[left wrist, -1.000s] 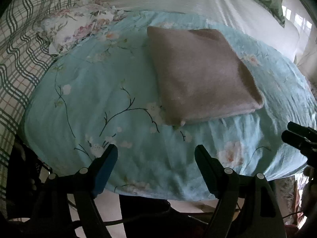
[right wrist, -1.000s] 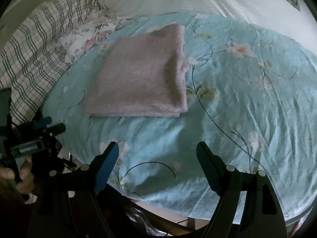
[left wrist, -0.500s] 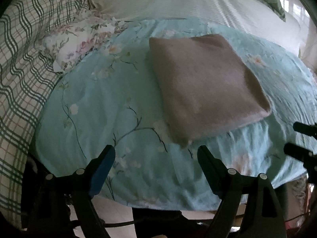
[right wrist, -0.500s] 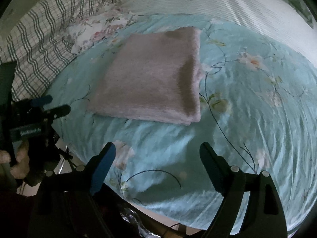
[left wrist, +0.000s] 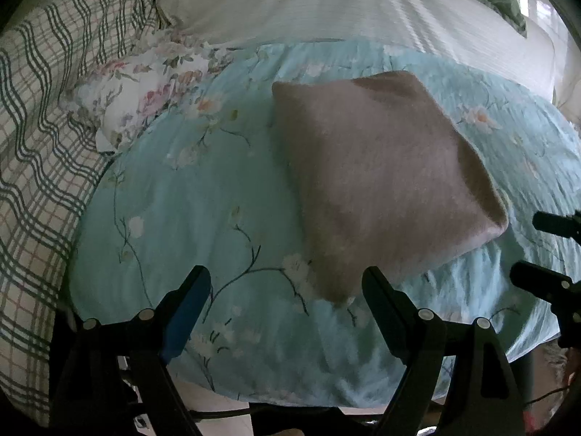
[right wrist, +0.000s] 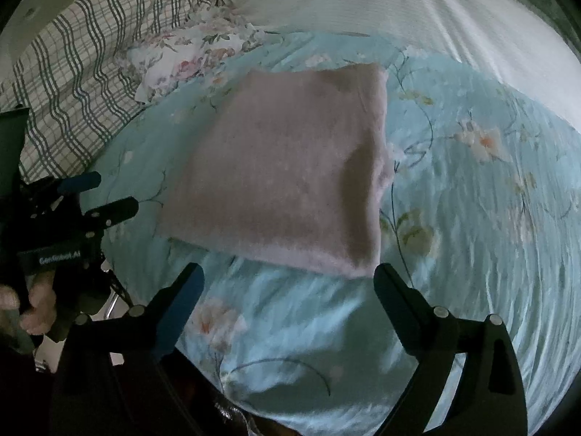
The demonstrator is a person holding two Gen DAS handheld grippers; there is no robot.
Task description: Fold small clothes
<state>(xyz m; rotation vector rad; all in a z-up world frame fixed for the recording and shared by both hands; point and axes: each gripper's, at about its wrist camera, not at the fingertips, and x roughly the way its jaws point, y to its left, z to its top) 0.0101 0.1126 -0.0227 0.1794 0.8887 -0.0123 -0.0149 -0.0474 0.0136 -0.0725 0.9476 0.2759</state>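
Observation:
A pinkish-grey cloth [left wrist: 381, 178] [right wrist: 287, 174] lies folded into a flat square on the light blue floral bedspread [left wrist: 203, 225] [right wrist: 472, 225]. My left gripper [left wrist: 287, 290] stands open just short of the cloth's near corner, with nothing between its fingers. In the right wrist view my right gripper [right wrist: 288, 287] hovers in front of the cloth's near edge; its jaws are opening and hold nothing. The left gripper [right wrist: 98, 196] shows there at the left edge, in a person's hand. The right gripper's fingertips [left wrist: 544, 250] reach in at the right edge of the left wrist view.
A green-checked quilt [left wrist: 40, 167] is bunched at the left, with a floral pillow [left wrist: 145, 87] beside it. A white ribbed cover [left wrist: 363, 3] lies behind the bedspread. The bed's near edge drops to the floor just under both grippers.
Both grippers have drawn closer to the folded cloth, which now looms larger in both views. The right gripper's fingers stand wider apart. The cloth itself has not shifted.

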